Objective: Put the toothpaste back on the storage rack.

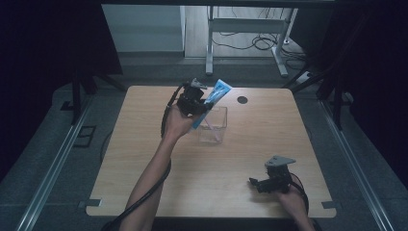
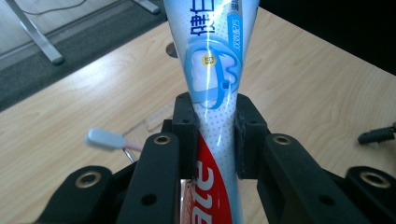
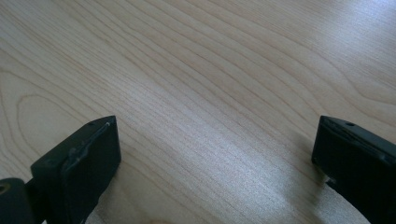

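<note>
While the person's left forearm (image 1: 154, 168) reaches diagonally up from the bottom edge of the high view toward the table's centre, the left hand (image 1: 177, 122) is raised, wrist bent, carrying the left gripper (image 1: 206, 102) just above and to the left of the clear container (image 1: 213, 125). Its jaws are clamped on the toothpaste tube (image 2: 212, 79): in the left gripper view both black pads press the tube's sides where the blue-and-white print meets the red. The tube stands tilted, flat end up and to the right, its lower part lying over the container's left rim in the high view; whether it touches the rim cannot be told. A black cable (image 1: 144, 195) trails from this gripper along the forearm.

The right hand (image 1: 291, 197) sits low at the near right corner, holding the right gripper (image 1: 255, 183) close over the tabletop, pointing left. Its jaws stand wide apart with nothing but bare wood between them in the right gripper view.

Surface: light wood-grain table (image 1: 144, 144), with a round dark hole (image 1: 242, 100) near the far edge. A toothbrush (image 2: 105, 138) with a pale head and pinkish handle lies by the container in the left gripper view.

Room: grey floor, dark drapes on both sides, a white desk frame (image 1: 250, 29) and loose cables (image 1: 255, 43) beyond the table.
</note>
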Tool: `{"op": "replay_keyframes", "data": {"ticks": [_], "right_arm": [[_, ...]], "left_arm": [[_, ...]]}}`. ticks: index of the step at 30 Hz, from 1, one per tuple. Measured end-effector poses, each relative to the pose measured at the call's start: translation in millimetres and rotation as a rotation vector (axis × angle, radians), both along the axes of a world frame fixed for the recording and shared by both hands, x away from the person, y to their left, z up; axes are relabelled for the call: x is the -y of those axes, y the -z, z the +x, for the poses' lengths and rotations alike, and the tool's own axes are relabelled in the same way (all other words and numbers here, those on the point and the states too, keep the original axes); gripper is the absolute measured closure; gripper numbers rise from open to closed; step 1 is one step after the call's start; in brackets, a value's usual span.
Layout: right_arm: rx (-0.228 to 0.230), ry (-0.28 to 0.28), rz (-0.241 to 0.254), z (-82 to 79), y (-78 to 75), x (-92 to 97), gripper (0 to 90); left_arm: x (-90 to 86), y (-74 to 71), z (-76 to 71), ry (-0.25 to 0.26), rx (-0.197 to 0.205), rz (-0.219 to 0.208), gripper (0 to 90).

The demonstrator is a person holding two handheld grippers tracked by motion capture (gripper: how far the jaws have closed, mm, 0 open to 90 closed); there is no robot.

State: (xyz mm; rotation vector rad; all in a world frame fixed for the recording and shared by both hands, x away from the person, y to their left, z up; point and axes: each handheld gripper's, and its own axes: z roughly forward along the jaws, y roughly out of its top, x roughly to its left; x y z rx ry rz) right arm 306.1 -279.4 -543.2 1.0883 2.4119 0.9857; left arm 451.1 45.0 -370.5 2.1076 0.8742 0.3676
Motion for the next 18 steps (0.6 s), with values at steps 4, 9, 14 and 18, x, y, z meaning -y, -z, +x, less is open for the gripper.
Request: {"op": "replay_keyframes", "data": {"ticks": [4,9,14,18], "right_arm": [[0.001,0.001,0.001,0.0,0.1,-0.1,0.8],[0.000,0.006,0.004,-0.1,0.0,-0.4,0.8],[0.000,0.004,0.004,-0.1,0.0,-0.3,0.8],[-0.001,0.003,0.004,-0.1,0.0,-0.3,0.8]], "left_arm": [[5.3,-1.1,5.5,-0.001,0.008,-0.006,74.5],[13.3,-0.3,11.6,-0.001,0.016,-0.002,74.5],[19.9,0.8,19.0,-0.006,0.029,0.001,74.5],[25.6,1.5,24.3,-0.011,0.040,-0.003,74.5]]}}
